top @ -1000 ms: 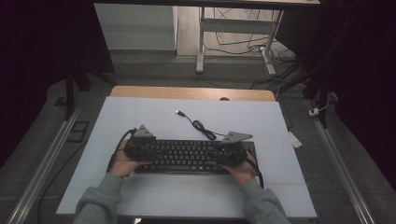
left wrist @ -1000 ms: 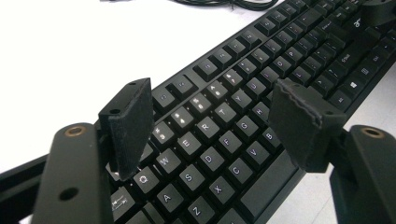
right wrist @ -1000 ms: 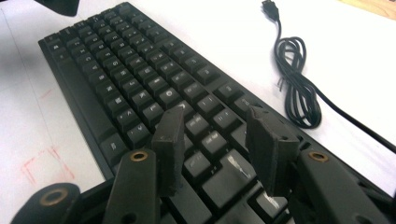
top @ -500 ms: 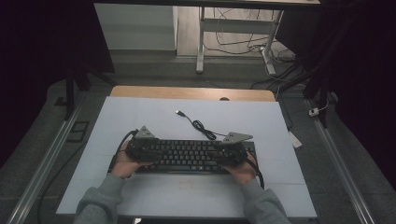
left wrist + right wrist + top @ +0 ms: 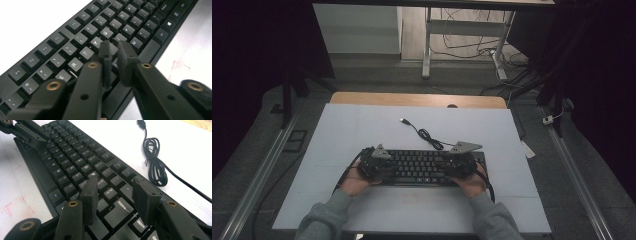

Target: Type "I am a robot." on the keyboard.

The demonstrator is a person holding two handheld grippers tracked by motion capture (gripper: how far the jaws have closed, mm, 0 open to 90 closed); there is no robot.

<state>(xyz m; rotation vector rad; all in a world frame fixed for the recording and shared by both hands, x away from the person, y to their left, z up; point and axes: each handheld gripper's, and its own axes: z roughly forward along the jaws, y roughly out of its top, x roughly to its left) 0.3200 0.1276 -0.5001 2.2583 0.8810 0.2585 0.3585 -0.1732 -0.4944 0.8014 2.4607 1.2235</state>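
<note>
A black keyboard (image 5: 422, 167) lies across the near middle of the white table mat (image 5: 362, 125). Its coiled cable (image 5: 424, 134) runs back to a loose USB plug (image 5: 403, 120). My left gripper (image 5: 379, 167) is over the keyboard's left end. In the left gripper view its jaws (image 5: 113, 48) hover just above the letter keys (image 5: 75, 42); they have just been closing, stand nearly together, and hold nothing. My right gripper (image 5: 457, 165) is over the right end. Its jaws (image 5: 115, 186) stand open above the keys by the Enter key (image 5: 120, 207), gripping nothing.
A strip of wooden tabletop (image 5: 412, 99) shows behind the mat. Faint red marks (image 5: 412, 197) sit on the mat in front of the keyboard. The cable coil (image 5: 153, 162) lies just behind the keyboard's right half. Metal rails (image 5: 257, 170) flank the table.
The left gripper has slid a little to the right over the keyboard and its jaws have come together. The right gripper has stayed in place.
</note>
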